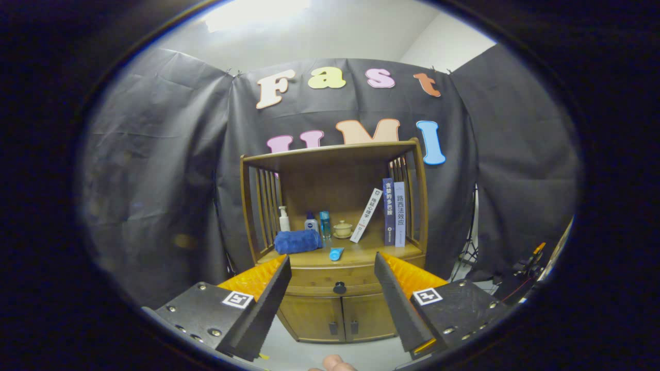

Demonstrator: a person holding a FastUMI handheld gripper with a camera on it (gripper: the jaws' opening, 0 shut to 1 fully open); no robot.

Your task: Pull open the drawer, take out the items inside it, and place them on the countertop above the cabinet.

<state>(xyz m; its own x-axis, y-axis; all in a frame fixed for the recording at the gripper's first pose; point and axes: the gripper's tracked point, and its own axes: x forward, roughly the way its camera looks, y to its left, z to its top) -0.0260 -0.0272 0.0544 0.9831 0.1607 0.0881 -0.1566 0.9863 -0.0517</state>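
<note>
A wooden cabinet (335, 216) stands ahead against the booth's wall. Its drawer (319, 281) is closed, with a dark round knob (339, 288) in the middle of its front. The countertop (361, 252) above the drawer carries a rolled blue towel (298, 241), a small blue tube (335, 253), a pump bottle (284, 219), two small bottles (317, 223), a lidded cup (342, 229) and three books (389, 212). My gripper (332, 265) is open, well short of the cabinet, with nothing between its fingers. The knob shows in the gap between them.
Two cabinet doors (337, 317) with dark handles sit below the drawer. Slatted sides and a top board frame the shelf space. A stand with cables (526, 268) is off to the right. A fingertip (334, 363) shows below the fingers. Pale floor lies before the cabinet.
</note>
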